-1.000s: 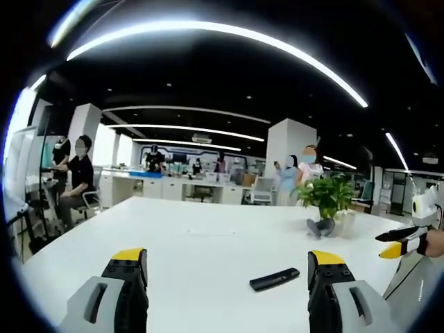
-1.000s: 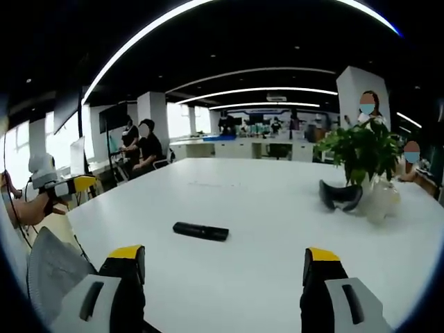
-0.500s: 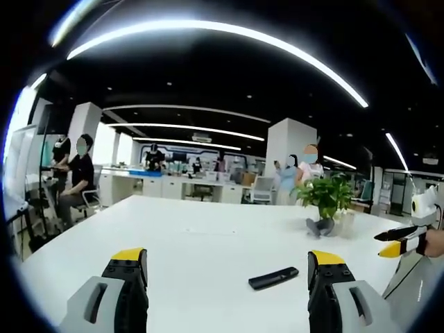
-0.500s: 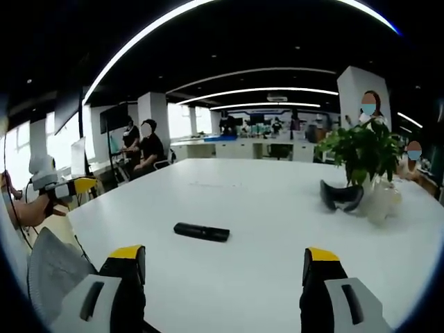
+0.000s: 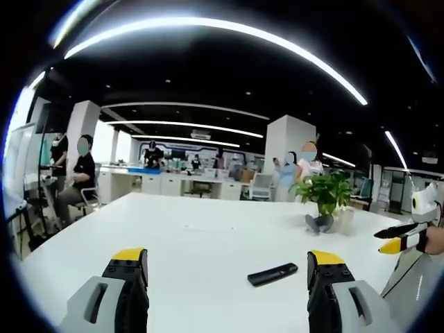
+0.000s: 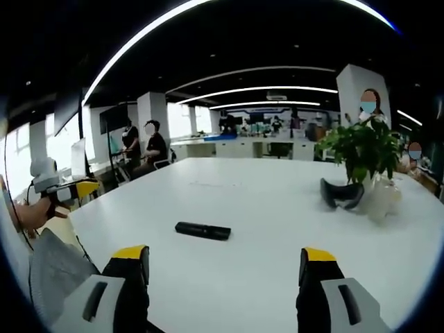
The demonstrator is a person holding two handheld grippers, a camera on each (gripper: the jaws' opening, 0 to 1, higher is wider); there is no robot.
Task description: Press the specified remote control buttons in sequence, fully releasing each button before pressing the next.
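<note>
Both grippers hang above the white table (image 5: 201,236) with jaws spread wide and nothing between them: left gripper (image 5: 227,267), right gripper (image 6: 225,267). Just beyond the jaws, a black remote (image 6: 202,230) lies flat on the tabletop, untouched, well apart from either gripper; in the left gripper view it sits close to the right jaw. Farther back, a potted plant (image 6: 361,149) stands beside a dark curved object (image 6: 340,195). Beyond are office desks and people.

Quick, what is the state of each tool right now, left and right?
Left tool: open, holding nothing, above the table.
Right tool: open, holding nothing; the remote lies ahead, untouched.
</note>
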